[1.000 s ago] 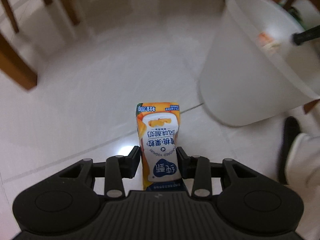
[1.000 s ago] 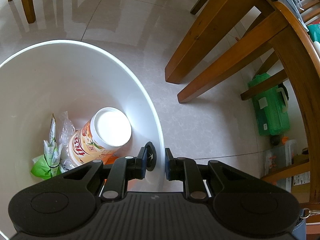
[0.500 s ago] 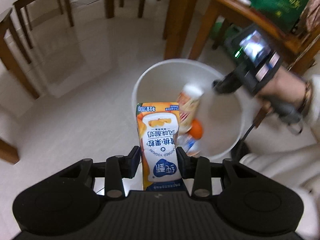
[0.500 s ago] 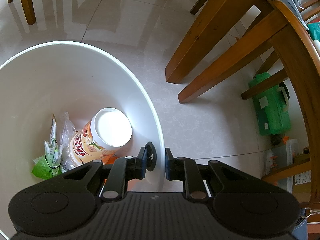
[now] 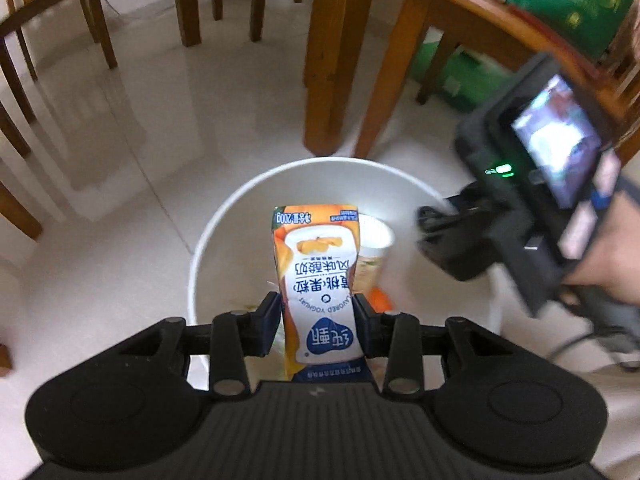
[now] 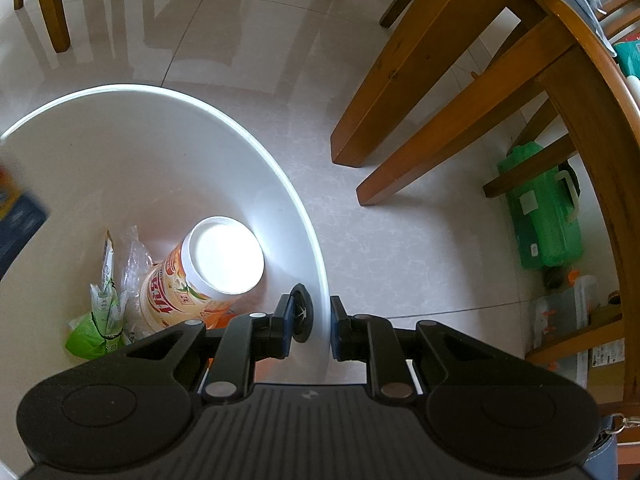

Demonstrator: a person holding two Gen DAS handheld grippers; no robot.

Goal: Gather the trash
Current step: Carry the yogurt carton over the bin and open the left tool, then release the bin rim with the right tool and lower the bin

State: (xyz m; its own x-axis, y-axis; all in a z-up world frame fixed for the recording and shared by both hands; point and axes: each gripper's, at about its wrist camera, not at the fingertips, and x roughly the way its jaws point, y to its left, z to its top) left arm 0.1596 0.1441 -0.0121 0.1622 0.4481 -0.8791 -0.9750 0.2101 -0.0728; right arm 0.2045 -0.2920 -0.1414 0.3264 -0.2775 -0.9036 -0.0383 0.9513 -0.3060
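Note:
My left gripper (image 5: 319,328) is shut on an orange and white yoghurt carton (image 5: 318,280), held above the open mouth of the white trash bin (image 5: 224,216). The right gripper (image 6: 310,326) is shut on the bin's rim (image 6: 320,276), one finger inside and one outside. In the bin lie a paper cup with a white lid (image 6: 208,276), a green wrapper (image 6: 94,332) and clear plastic. The carton's blurred edge (image 6: 18,208) enters the right wrist view at the far left. The right gripper body (image 5: 520,208) and a hand show in the left wrist view.
Wooden chair and table legs (image 6: 408,92) stand close behind the bin on a pale tiled floor (image 5: 120,200). A green plastic case (image 6: 544,216) sits under the furniture at the right. More chairs (image 5: 48,32) stand at the far left.
My left gripper has carried the carton from the bin's side up over its mouth, closer than half a second ago. The right gripper keeps its hold on the rim; the bin barely moved.

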